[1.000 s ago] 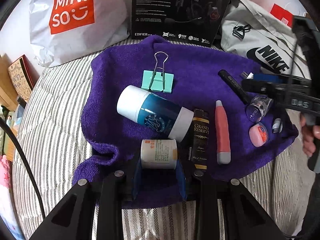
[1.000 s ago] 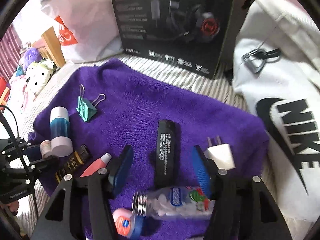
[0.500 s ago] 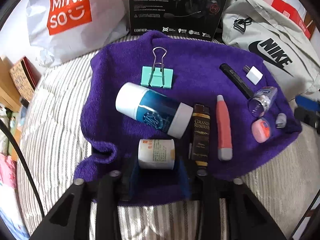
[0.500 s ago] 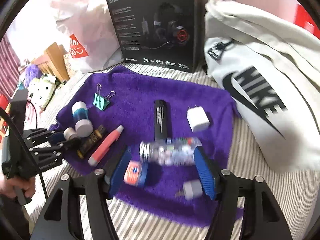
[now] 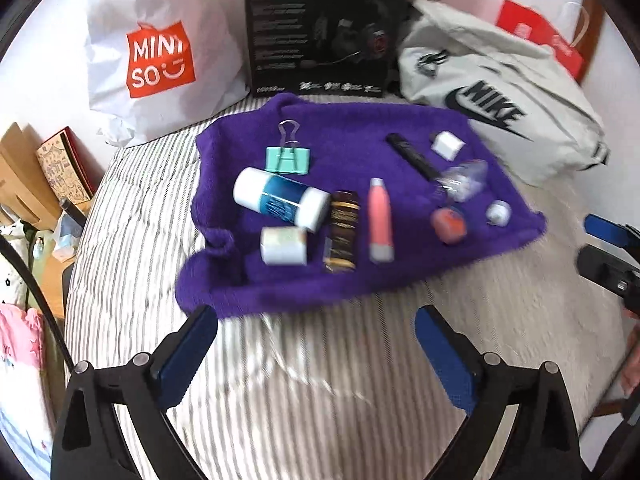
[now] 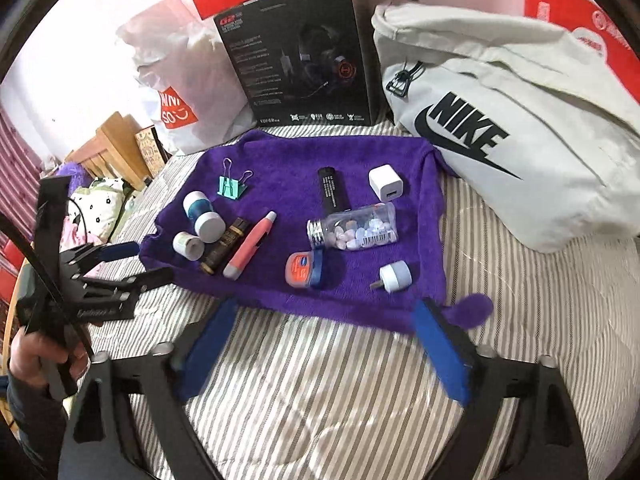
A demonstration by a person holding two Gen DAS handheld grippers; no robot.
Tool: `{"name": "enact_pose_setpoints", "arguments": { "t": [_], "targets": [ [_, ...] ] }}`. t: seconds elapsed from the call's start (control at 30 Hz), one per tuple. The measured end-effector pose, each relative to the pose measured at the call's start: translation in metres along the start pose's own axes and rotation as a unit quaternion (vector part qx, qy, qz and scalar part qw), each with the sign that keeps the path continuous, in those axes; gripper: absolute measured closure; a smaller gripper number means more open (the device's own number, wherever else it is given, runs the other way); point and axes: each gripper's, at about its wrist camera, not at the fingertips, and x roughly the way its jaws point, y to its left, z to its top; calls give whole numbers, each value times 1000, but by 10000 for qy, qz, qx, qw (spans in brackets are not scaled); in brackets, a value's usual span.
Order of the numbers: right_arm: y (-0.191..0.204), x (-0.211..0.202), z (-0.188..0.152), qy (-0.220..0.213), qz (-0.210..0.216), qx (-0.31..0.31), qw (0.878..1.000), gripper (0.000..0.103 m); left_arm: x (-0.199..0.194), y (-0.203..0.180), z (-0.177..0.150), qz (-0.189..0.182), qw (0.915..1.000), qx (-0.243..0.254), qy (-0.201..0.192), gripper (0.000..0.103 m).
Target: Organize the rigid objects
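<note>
The small objects lie on my purple towel (image 6: 280,160) on the striped bed (image 6: 320,392): bottle (image 6: 354,230), tin (image 6: 305,269), pen (image 6: 250,245). Both grippers, left (image 5: 316,354) and right (image 6: 320,354), tilt downward over the bed, jaws just sprung wide, nothing between them.

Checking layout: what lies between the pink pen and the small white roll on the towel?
In the right wrist view, a dark brown bottle lies between the pink pen and the small white roll.
</note>
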Motion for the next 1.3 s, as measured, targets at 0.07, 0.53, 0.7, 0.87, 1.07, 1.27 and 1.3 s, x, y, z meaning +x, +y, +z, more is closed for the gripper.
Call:
{"name": "enact_pose_setpoints", "arguments": {
  "t": [0.07,0.53,0.7,0.87,1.07,1.27,1.3],
  "targets": [
    [5,-10,-6,-90,-94,11,9999,0,-15,-8,-5,39,9999,-33,-96,3],
    [24,-72,-45,-259,-905,345,9950,0,-102,-48,-43,240,9956,-267,-870,3],
    [23,-85,-64,-201,-1050,441,9933,0,-117,-43,-53,101,9947,-377,-953,3],
    [20,-95,-74,-254,-1021,644,9924,0,-125,-41,-59,221,9940,-385,-998,3],
    [22,-97,-81,-251,-1107,601,9917,0,-130,-39,-64,261,9935,-415,-1027,3],
    [26,-97,-86,-237,-1135,556,9917,0,-133,-35,-66,261,9929,-515,-1037,3],
    [27,-98,-87,-241,-1146,549,9916,0,-133,-34,-66,277,9929,-528,-1033,3]
  ]
}}
